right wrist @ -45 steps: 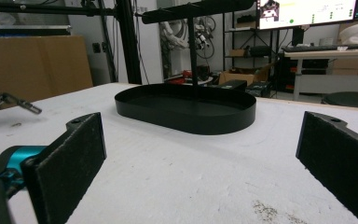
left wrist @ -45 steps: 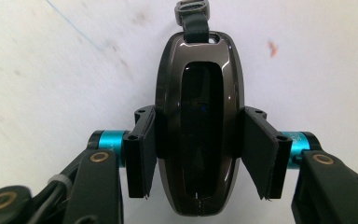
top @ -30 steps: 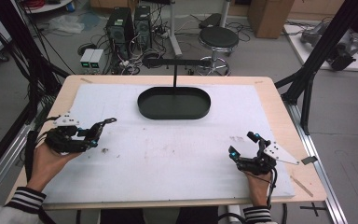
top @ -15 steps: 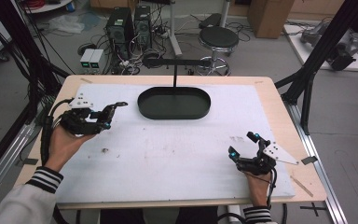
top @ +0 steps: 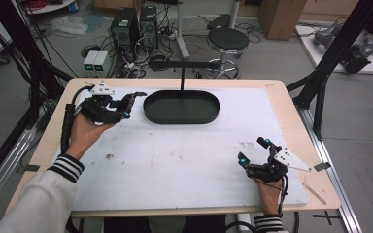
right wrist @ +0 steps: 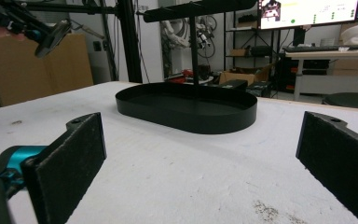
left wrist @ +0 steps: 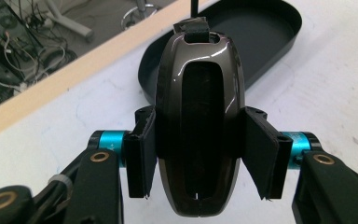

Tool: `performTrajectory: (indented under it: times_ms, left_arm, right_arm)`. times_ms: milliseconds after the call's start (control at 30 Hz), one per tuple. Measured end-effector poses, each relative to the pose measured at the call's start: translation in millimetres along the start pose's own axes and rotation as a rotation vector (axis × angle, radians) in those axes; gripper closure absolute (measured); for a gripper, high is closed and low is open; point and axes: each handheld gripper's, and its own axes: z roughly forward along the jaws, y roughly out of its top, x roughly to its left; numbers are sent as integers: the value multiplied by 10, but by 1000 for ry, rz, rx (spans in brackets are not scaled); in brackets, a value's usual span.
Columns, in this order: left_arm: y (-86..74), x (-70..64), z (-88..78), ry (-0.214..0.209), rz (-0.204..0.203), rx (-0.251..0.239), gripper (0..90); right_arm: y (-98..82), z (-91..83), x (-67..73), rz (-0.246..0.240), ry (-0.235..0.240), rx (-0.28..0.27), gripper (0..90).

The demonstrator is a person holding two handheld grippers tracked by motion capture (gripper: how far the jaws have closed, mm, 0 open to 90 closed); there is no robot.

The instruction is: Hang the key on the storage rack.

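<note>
pickup looks done: left tongs (left wrist: 198,154) grip a glossy dark oval case (left wrist: 199,126), raised just beside the black oval tray (top: 181,108); placing remains. right tongs (top: 253,151) rest wide on the table (top: 175,170).

Between our two claws the white counter (top: 184,160) lies open and wide. At its far middle the black oval tray (top: 181,108) and its upright T-shaped stand (top: 182,73) block passage.
</note>
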Motion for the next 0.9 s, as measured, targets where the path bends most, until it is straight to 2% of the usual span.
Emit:
performTrajectory:
  times_ms: [267,567,900]
  left_arm:
    - [201,36,149,-2,-40,-29,489]
    - [414,48,262,3,-53,-44,488]
    - [535,77,380,21,-67,-26,489]
  right_arm:
    - [0,0,0,-3,1,0,3]
    - [0,-2,2,5,2,-3,3]
    - [-1,-6,-3,8,4,-3,3]
